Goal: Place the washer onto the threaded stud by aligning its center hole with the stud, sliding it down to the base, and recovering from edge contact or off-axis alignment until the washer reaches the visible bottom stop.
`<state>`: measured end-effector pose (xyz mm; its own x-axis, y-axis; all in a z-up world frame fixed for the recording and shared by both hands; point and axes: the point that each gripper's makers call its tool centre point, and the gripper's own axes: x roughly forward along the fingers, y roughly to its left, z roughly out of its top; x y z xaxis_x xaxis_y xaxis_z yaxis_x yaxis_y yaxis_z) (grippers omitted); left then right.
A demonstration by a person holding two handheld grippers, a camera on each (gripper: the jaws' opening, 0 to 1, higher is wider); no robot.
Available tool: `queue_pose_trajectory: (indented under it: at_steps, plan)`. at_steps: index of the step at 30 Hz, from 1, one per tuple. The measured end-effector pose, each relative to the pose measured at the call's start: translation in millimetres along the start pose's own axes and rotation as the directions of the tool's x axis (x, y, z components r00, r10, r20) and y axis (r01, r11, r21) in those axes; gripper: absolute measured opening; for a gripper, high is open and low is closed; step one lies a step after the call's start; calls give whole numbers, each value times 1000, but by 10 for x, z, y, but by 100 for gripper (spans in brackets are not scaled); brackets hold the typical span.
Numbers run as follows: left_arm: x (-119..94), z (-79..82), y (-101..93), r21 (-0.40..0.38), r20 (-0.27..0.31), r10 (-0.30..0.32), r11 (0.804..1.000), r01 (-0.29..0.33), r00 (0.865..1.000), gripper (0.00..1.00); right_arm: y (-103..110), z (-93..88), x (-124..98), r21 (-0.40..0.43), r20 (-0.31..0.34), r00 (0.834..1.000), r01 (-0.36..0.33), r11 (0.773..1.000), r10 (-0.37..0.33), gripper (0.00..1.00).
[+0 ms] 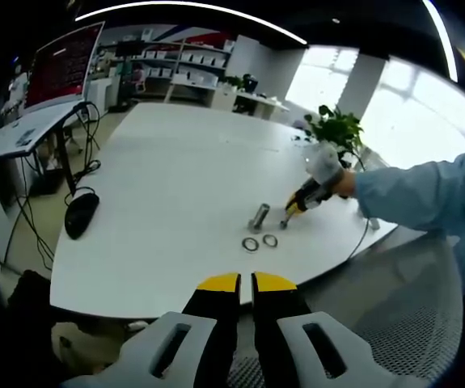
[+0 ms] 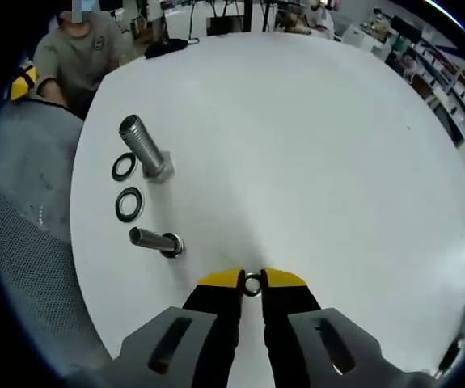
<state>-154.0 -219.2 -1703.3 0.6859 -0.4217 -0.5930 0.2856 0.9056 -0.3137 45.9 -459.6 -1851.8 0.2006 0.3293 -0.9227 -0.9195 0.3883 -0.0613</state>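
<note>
- Right gripper point(image 2: 252, 282) pinches a small washer point(image 2: 252, 284) between its tips, above the table point(image 2: 313, 145).
- Stud point(image 2: 145, 147) stands far left; two washers point(image 2: 128, 204) beside it.
- Left gripper point(image 1: 245, 281) clenched, empty.
- Stud threads blurred.

table point(image 2: 313, 145) right: open | left: stud point(image 2: 145, 147), washers point(image 2: 128, 204)

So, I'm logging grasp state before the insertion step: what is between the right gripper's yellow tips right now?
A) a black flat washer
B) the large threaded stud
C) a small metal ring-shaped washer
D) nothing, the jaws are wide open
C: in the right gripper view, the right gripper pinches a small silvery washer between its tips, while the threaded stud stands apart on the white table.
</note>
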Motion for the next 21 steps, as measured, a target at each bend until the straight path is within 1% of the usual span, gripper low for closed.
queue_pose_trajectory:
  at_steps: [2,5,9,15,17,18,19,20,21]
  plan:
    - [-1,-1,0,-1,0,0,1000,0,1000,3,17,-18,0,7,-5,1000,-2,1000,2,11]
    - [-3,0,-1,-2,0,1,1000,-1,1000,3,63,-60,-9,-36,-26,1000,-9,999,8,10]
    - [-5,18,-5,-3,11,0,1000,0,1000,3,122,-95,-25,-52,-32,999,-13,999,12,8]
    - [-5,18,-2,-1,13,0,1000,0,1000,3,218,-141,-52,-41,-28,998,-57,998,56,8]
    - [-5,19,1,-2,14,0,1000,0,1000,3,263,-159,-55,-61,-38,994,-100,993,98,12]
    - [-5,19,1,-2,14,0,1000,0,1000,3,291,-193,-77,-89,-67,990,-127,988,122,16]
    - [-5,16,2,-2,12,0,1000,0,1000,3,276,-185,-83,-80,-63,992,-110,991,105,21]
    - [-5,13,1,-2,10,-1,1000,1,1000,3,262,-186,-101,-99,-59,993,-104,990,98,25]
    - [-4,11,0,-1,9,-1,1000,1,1000,3,240,-155,-133,-111,-30,996,-91,990,89,24]
